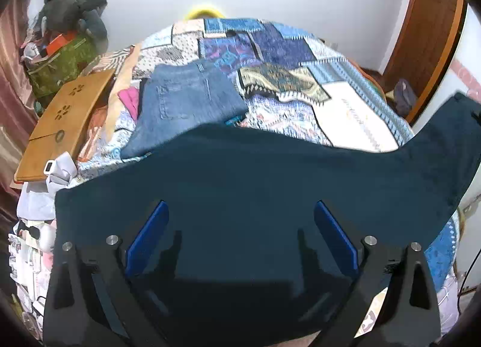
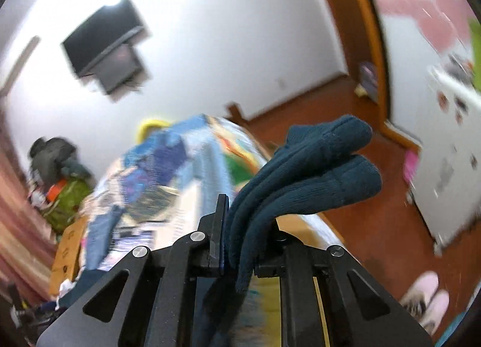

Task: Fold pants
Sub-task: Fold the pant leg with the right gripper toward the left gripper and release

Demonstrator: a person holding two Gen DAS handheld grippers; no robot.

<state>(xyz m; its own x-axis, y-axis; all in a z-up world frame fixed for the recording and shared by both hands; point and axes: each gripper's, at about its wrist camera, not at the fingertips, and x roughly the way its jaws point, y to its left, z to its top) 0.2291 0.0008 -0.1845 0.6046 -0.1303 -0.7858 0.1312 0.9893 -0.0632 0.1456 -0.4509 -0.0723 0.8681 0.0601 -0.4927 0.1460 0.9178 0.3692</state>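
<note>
Dark teal pants (image 1: 255, 172) lie spread across the near part of the patchwork bed, with one end lifted up at the right (image 1: 460, 124). My left gripper (image 1: 240, 214) hovers over the cloth with its blue pads (image 1: 150, 232) wide apart, holding nothing. My right gripper (image 2: 246, 220) is shut on a bunched fold of the same teal pants (image 2: 315, 166), raised above the bed's right edge. Folded blue jeans (image 1: 186, 106) lie on the bed further back.
The patchwork quilt (image 1: 300, 55) covers the bed. A wooden lap table (image 1: 63, 124) and a green bag with clutter (image 1: 60, 67) stand at the left. A wooden door (image 1: 427, 31) is at the right. A television (image 2: 105, 43) hangs on the wall; slippers (image 2: 427, 296) lie on the floor.
</note>
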